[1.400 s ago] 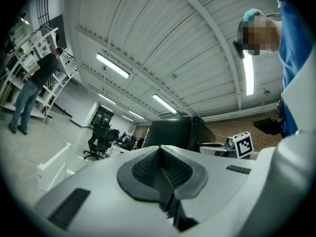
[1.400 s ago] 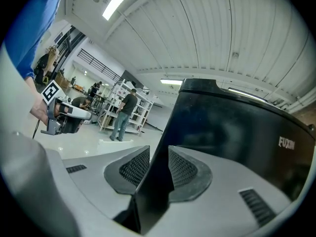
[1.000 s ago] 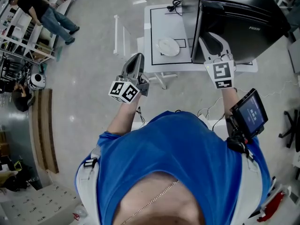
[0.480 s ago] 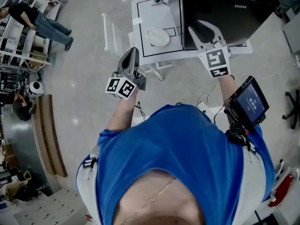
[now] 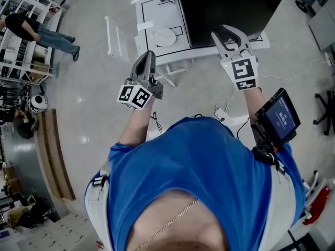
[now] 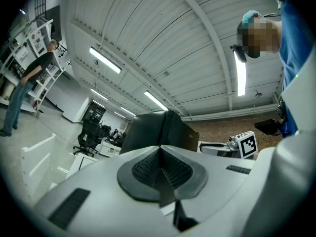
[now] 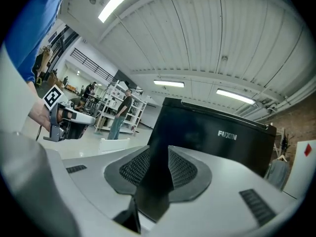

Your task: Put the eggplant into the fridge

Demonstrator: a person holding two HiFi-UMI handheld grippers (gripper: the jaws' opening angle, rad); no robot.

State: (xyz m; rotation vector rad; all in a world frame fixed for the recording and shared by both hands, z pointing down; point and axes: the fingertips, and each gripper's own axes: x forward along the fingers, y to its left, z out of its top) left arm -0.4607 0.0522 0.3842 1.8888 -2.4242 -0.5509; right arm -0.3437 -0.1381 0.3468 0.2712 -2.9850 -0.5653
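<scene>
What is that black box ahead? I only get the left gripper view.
Observer: A fridge; the right gripper view shows FUXIN printed on it.
Operator: Anything beside it?
Observer: The head view shows a white plate on the white table, left of the fridge in that view.
Operator: And the other claw?
Observer: The right claw is open, nothing between its jaws.
</scene>
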